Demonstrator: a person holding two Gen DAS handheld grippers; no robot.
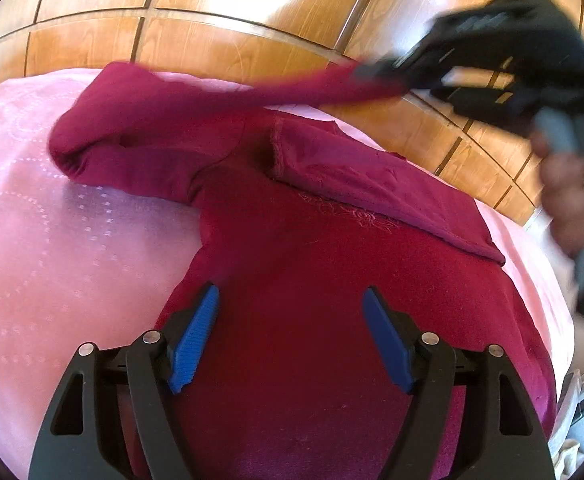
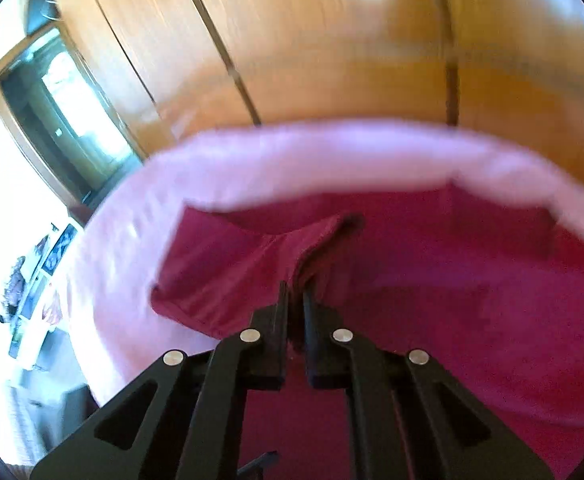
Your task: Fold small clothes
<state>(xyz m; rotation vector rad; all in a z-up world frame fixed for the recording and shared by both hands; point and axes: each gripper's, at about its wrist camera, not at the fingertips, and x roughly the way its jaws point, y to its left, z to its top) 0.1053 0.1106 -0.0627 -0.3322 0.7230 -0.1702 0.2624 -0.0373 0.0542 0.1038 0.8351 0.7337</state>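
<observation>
- At twelve o'clock I see glossy wooden wardrobe panels (image 1: 220,40) with dark seams, carrying bright glare patches.
- A pink quilted bedcover (image 1: 52,240) fills the lower field.
- At nine o'clock in my right wrist view, a wood-framed doorway (image 2: 56,120) stands, strongly backlit.
- Below it, at eight o'clock, blurred white shelving (image 2: 36,300).

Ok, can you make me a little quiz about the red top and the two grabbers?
1. True or false: the left gripper is open above the red top.
2. What does the right gripper pinch? A) the sleeve B) the pink cover C) nothing
3. Fill in: the wall behind the bed is made of ____ panels.

Key: 1 true; 2 A; 3 wooden.
</observation>
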